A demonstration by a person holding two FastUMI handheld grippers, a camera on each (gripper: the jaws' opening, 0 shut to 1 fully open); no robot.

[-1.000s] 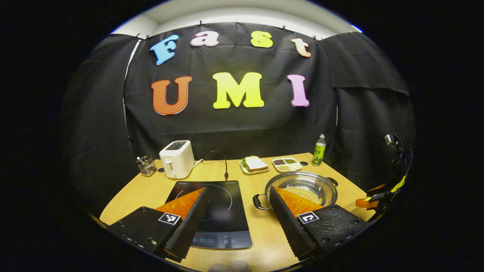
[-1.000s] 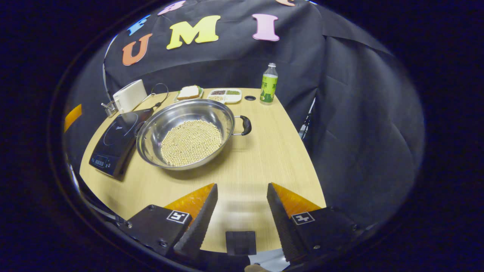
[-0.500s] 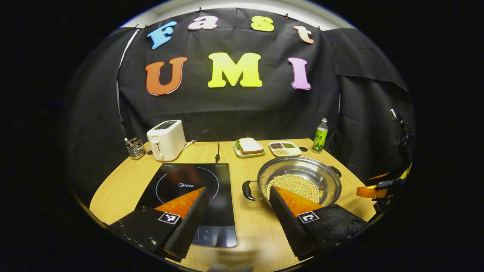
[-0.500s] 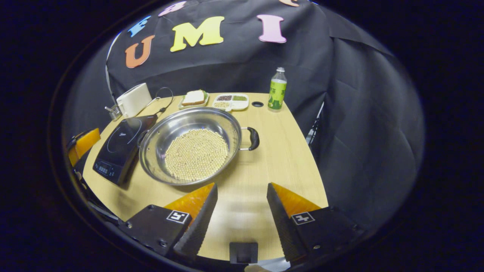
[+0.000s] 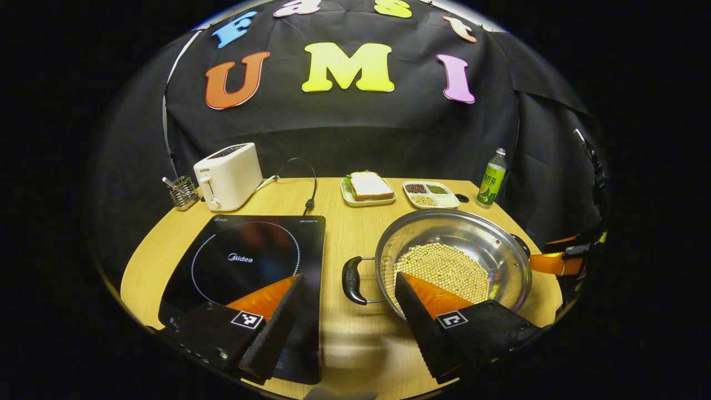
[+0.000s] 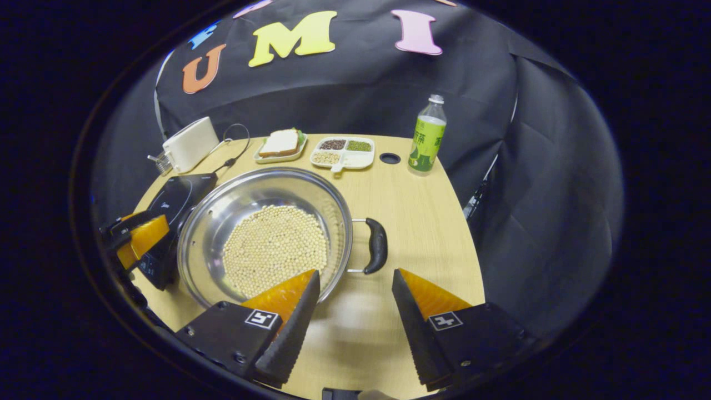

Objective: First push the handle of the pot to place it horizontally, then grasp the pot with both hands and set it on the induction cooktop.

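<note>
Right gripper view: pot on worktop beside induction cooktop, its near handle just ahead of right tool, spread wide, nearer than left tool, also wide

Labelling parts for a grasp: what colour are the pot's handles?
Black handles on the steel pot, clearest in the right gripper view.

Black cloth wall, wooden table
</note>
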